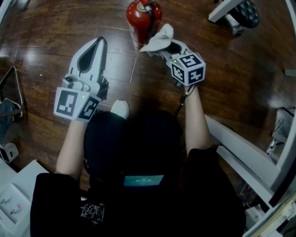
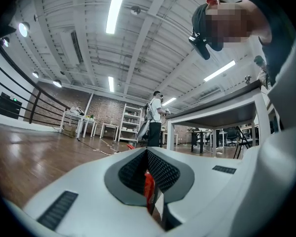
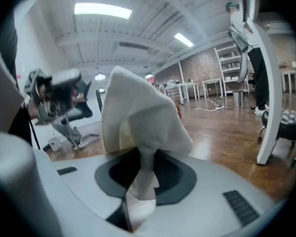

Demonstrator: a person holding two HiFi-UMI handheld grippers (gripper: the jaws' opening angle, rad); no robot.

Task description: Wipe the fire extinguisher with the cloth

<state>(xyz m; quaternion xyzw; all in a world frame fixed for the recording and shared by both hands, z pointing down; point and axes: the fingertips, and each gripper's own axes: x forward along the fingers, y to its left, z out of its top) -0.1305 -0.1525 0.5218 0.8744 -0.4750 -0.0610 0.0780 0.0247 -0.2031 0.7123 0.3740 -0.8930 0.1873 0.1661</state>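
Head view, fire extinguisher (image 1: 144, 18): 12 o'clock, upright on wooden floor (image 1: 49, 14); long axis vertical, handle pointing 12.
Cloth (image 1: 159, 37): just beside it, 4 o'clock.
Right gripper (image 1: 163, 47): clamped on cloth.
Left gripper (image 1: 98, 42): 8 o'clock, jaws together, empty.

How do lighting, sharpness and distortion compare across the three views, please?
Head view: dim, with pale glare streaks on the wooden floor around the fire extinguisher, and straight lines bowing at the edges. Left gripper view: fairly crisp, though the ceiling strip lights are blown out. Right gripper view: soft throughout, the cloth blurred.
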